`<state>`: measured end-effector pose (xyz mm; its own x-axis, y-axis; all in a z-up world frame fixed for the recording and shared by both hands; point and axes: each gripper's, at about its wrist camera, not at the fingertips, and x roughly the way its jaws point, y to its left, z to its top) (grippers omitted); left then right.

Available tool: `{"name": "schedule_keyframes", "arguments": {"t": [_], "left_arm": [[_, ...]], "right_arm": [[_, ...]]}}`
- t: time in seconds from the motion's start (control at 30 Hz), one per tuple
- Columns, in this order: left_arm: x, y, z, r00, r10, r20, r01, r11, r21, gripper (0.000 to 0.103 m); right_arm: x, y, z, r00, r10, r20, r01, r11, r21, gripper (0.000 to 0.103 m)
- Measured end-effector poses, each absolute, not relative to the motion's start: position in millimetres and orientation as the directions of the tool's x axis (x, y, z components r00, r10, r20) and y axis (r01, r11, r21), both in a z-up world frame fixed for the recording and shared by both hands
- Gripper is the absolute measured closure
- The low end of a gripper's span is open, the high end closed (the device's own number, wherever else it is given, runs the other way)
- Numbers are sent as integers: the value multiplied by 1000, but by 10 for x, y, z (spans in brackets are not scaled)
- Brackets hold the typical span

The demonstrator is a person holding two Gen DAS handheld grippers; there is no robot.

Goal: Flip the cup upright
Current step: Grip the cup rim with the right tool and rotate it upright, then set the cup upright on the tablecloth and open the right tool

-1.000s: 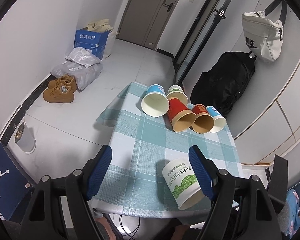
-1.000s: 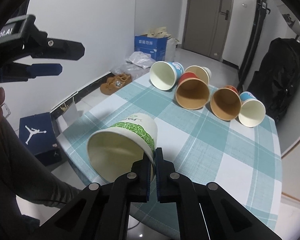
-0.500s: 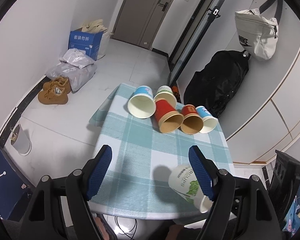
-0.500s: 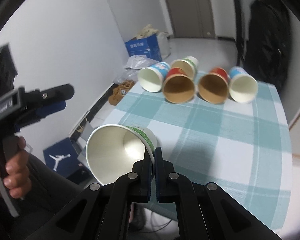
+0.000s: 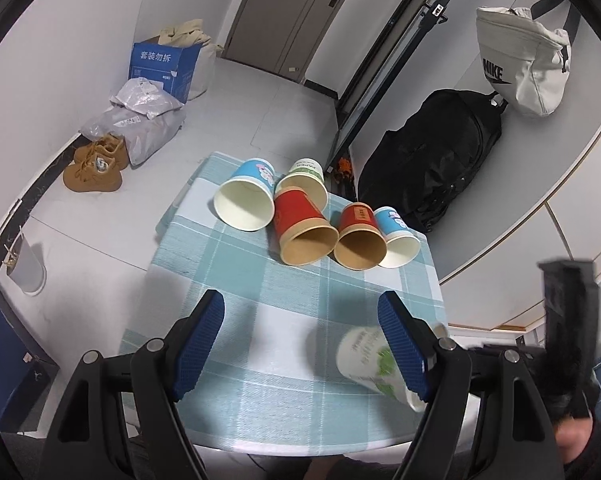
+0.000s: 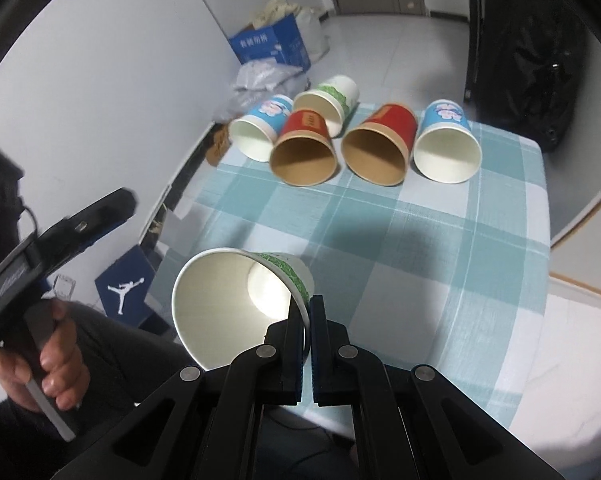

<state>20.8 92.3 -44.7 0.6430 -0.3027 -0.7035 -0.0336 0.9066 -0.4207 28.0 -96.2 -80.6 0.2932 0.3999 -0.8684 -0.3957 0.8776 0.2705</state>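
Pinching a cup by its rim above the table

Gripping the near edge of the green cup (image 6: 240, 300), the right gripper (image 6: 307, 344) has its fingers pressed together on the rim wall, one pad inside and one outside. The cup is tilted, mouth toward the camera and to the left, base pointing down and away toward the table (image 6: 480, 248). Its white inside shows bare down to the bottom. In the left wrist view the same cup (image 5: 370, 360) is blurred and hangs low at the right, partly behind the left gripper's right finger; whether its base touches the cloth cannot be told.

The left gripper (image 5: 306, 344) has its fingers spread wide with nothing between them, hovering over the near part of the table. In the right wrist view it shows at the left edge, held in a hand (image 6: 52, 364).

Five more cups lie on their sides at the far end, mouths toward the cameras, all showing nothing inside. From left to right in the right wrist view: a blue cup (image 6: 260, 132) with a white lining; a red cup (image 6: 304, 148) with a brown lining, touching the blue one; behind these, a second green cup (image 6: 332, 100); another red cup (image 6: 380, 148); and a second blue cup (image 6: 446, 148) just beside it.
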Motion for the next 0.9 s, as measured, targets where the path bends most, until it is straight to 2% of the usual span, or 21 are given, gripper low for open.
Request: {"name": "schedule_keyframes", "arguments": {"t": [0.23, 0.47, 0.57, 0.63, 0.7, 0.77, 0.83, 0.9], "left_arm": [[250, 850, -507, 620, -289, -730, -45, 915, -400, 27], [272, 836, -542, 606, -270, -748, -59, 923, -381, 27], [289, 813, -542, 606, -262, -751, -65, 925, -374, 27], [298, 793, -545, 604, -258, -754, -66, 927, -370, 27], [309, 771, -544, 600, -260, -757, -58, 929, -365, 27], [308, 748, -535, 601, -261, -755, -50, 931, -361, 27], [299, 726, -506, 616, -247, -749, -47, 937, -347, 27], [289, 701, -486, 628, -226, -745, -50, 943, -329, 27]], "right_arm": [[752, -870, -1055, 216, 358, -908, -381, 887, 260, 101], [980, -894, -1210, 209, 384, -899, -325, 895, 307, 97], [987, -904, -1216, 227, 400, -888, -310, 894, 323, 88], [959, -935, -1186, 259, 405, -877, -299, 897, 326, 61], [929, -969, -1137, 291, 422, -858, -298, 893, 338, 54], [864, -1041, -1062, 337, 441, -832, -286, 890, 356, 52], [756, -1119, -970, 406, 425, -809, -264, 902, 342, 42], [615, -1200, -863, 472, 427, -771, -255, 903, 344, 37]]}}
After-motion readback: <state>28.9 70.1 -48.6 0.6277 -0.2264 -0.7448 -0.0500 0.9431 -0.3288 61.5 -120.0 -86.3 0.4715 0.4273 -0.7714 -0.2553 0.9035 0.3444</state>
